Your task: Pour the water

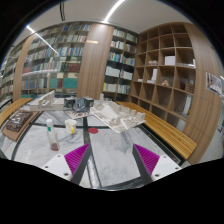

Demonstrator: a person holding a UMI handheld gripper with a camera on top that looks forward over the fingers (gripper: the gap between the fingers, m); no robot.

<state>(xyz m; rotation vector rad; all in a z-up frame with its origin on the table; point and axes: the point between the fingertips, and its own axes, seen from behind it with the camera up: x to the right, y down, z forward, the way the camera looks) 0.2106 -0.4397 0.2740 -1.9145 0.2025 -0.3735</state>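
Note:
My gripper (pixel 112 158) is open and empty, held above a pale marbled table (pixel 110 150). Its magenta pads (pixel 75 158) show at either side, with only bare tabletop between them. Beyond the left finger, a small clear bottle (pixel 52 135) stands upright on the table. A small yellow object (pixel 71 128) stands a little further on, to the bottle's right. Both are well ahead of the fingers and apart from them. I cannot make out any water level.
A wooden tray (pixel 18 122) lies at the table's left. White crumpled items (pixel 120 120) and a dark object (pixel 70 101) sit farther back. A wooden bench (pixel 165 132) runs along the right. Bookshelves (pixel 60 60) and a wooden cubby shelf (pixel 170 75) stand behind.

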